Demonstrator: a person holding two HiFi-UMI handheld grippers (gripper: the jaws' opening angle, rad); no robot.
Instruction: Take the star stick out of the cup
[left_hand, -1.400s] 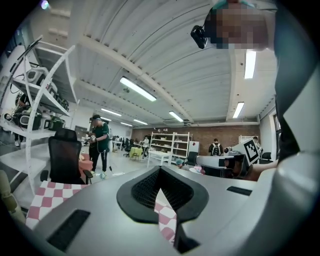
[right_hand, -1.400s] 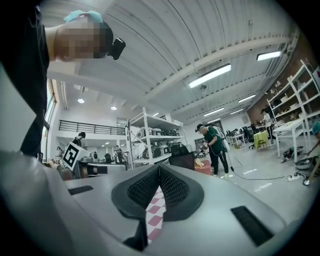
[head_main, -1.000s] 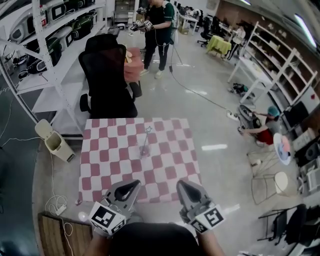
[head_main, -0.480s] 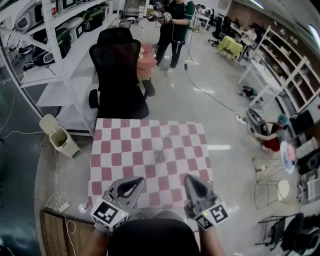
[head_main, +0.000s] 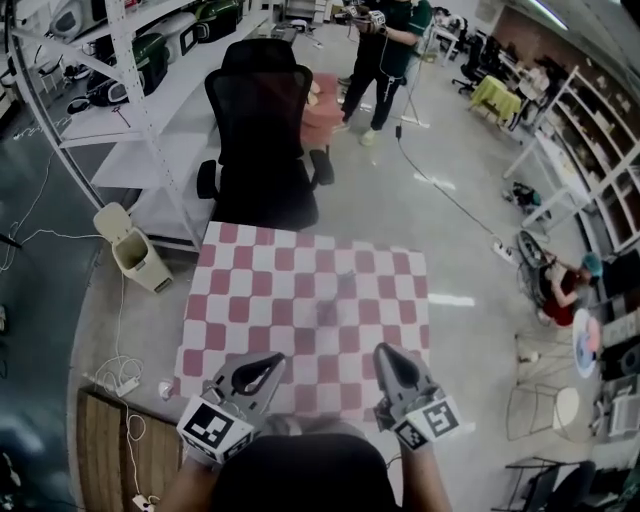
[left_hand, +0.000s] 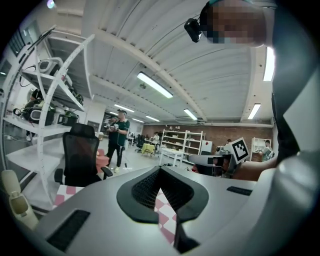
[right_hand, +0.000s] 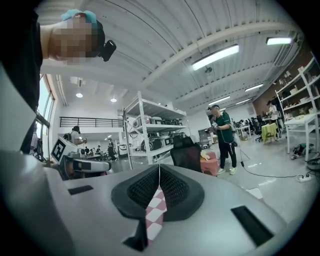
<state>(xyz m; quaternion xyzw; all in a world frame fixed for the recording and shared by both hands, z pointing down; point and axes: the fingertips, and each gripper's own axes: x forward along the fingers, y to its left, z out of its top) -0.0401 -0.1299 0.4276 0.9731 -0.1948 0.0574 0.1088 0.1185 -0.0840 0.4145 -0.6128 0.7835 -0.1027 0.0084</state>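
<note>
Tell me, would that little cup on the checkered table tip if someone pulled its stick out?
Probably: the cup looks small and thin, so likely light. The stick stands well above its rim, so a sideways tug could lever it over. It's blurred here, so I'm guessing.

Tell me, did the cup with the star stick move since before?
No. The cup stands near the middle of the checkered table, just as before; only the camera shifted.
</note>
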